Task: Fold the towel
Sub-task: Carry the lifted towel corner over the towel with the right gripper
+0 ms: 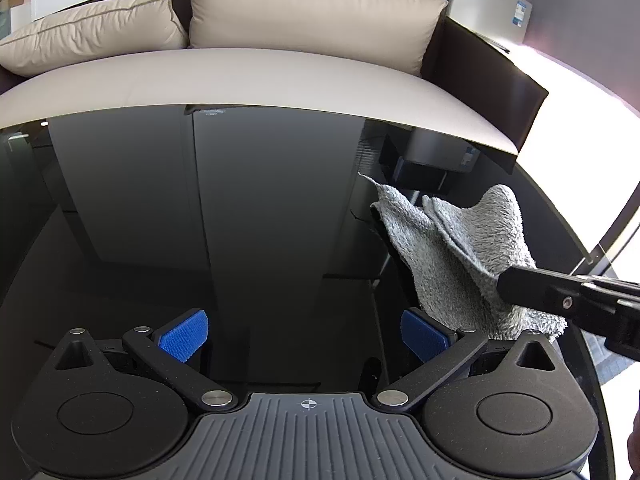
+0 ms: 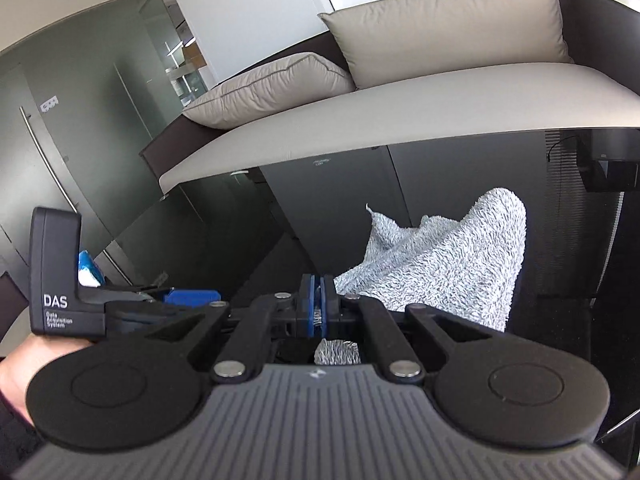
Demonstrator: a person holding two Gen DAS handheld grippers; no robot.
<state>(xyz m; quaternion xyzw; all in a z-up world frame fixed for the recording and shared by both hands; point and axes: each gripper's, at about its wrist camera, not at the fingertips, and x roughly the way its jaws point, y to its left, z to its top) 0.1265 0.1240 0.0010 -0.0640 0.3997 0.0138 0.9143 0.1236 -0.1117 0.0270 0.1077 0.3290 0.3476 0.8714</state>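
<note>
1. Looking along the left gripper [image 1: 307, 334], the left wrist view shows its two blue pads [image 1: 185, 335] spread wide with nothing between them, hovering over a glossy black table [image 1: 240, 220].
2. The grey towel [image 1: 460, 252] sits to the right of this gripper – bunched and lifted into a peak, its lower edge just behind the right-hand pad.
3. The right gripper [image 1: 516, 280] comes in from the right edge and bites the towel's near side; from here I cannot tell how its jaws stand.
4. Beyond the table is a sofa [image 1: 240, 76] with two beige cushions [image 1: 312, 12].
5. In the right wrist view, the right gripper [image 2: 318, 304] has its blue pads pressed together on a fold of the towel [image 2: 448, 264], with a tuft of it showing just behind the pads.
6. The rest of the towel rises ahead and to the right in a peak, a thin corner sticking up on its left – the lower part trailing toward the table [image 2: 580, 248].
7. At the left, a hand [image 2: 24, 368] holds the left gripper [image 2: 192, 297], of which one blue pad and a box marked DAS [image 2: 56, 276] show.
</note>
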